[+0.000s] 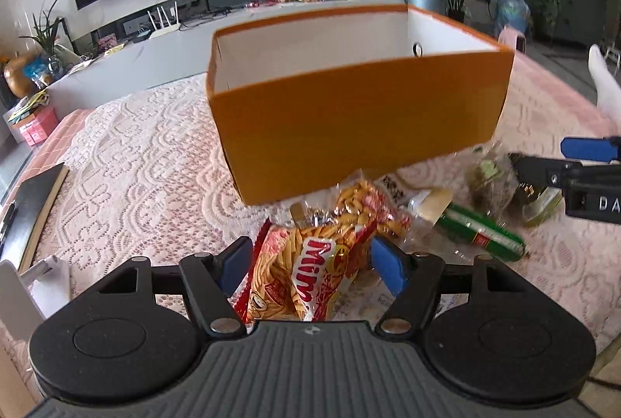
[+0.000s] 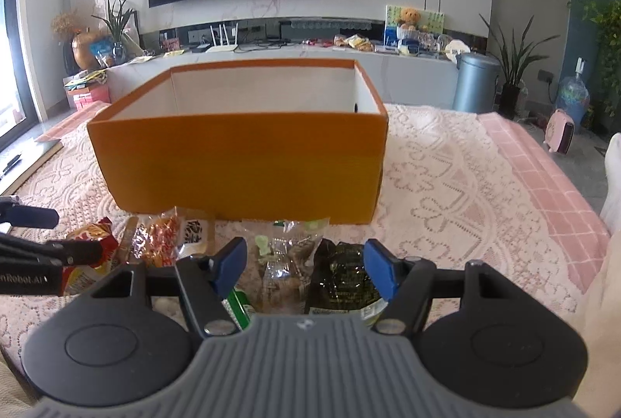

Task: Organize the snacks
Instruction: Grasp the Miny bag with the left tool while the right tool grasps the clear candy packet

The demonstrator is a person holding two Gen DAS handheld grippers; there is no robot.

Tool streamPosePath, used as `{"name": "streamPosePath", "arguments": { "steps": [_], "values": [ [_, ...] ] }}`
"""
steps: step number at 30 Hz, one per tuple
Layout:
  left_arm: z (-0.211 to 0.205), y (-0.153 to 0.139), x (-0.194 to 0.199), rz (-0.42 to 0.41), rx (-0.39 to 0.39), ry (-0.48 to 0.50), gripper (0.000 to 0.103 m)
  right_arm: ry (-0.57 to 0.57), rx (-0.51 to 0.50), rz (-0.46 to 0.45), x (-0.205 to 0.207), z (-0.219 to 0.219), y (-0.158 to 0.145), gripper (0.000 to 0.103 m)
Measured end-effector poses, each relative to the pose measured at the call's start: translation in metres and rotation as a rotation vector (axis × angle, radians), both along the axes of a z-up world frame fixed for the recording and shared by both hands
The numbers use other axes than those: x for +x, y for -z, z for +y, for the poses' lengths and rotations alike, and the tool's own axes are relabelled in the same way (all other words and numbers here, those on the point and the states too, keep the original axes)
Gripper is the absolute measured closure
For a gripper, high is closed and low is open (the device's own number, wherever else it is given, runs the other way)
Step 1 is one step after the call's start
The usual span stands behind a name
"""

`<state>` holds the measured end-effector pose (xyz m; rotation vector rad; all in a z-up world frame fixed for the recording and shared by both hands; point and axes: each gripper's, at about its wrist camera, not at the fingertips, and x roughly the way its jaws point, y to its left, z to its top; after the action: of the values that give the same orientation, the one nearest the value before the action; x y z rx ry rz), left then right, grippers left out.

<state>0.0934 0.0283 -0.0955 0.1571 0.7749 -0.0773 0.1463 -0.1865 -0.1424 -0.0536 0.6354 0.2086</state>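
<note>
Left wrist view: "Mim…" legible on red snack bag (image 1: 310,274), between wide jaws of left gripper (image 1: 312,264), untouched. Orange box (image 1: 349,130) mid-table, interior white. Right gripper (image 2: 306,268) wide over seaweed pack (image 2: 345,282).

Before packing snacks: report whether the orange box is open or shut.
Open: the orange box has no lid, its white inner walls showing.

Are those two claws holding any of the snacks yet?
No. The left gripper straddles the noodle bag, the right gripper the dark packets; neither's fingers press on anything.
</note>
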Motion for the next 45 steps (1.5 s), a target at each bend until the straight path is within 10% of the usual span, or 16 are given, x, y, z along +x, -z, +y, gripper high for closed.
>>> {"name": "streamPosePath", "arguments": {
  "steps": [21, 37, 45],
  "values": [
    [0.005, 0.024, 0.022, 0.074, 0.019, -0.039, 0.021, 0.052, 0.031, 0.022, 0.032, -0.007, 0.026, 0.039],
    [0.014, 0.022, 0.023, 0.088, -0.055, -0.062, 0.04, -0.068, -0.041, -0.009, 0.031, 0.024, 0.033, 0.073],
    [0.012, 0.023, 0.023, 0.087, -0.046, -0.058, 0.04, -0.069, -0.06, 0.027, 0.036, 0.027, 0.043, 0.067]
  ]
}}
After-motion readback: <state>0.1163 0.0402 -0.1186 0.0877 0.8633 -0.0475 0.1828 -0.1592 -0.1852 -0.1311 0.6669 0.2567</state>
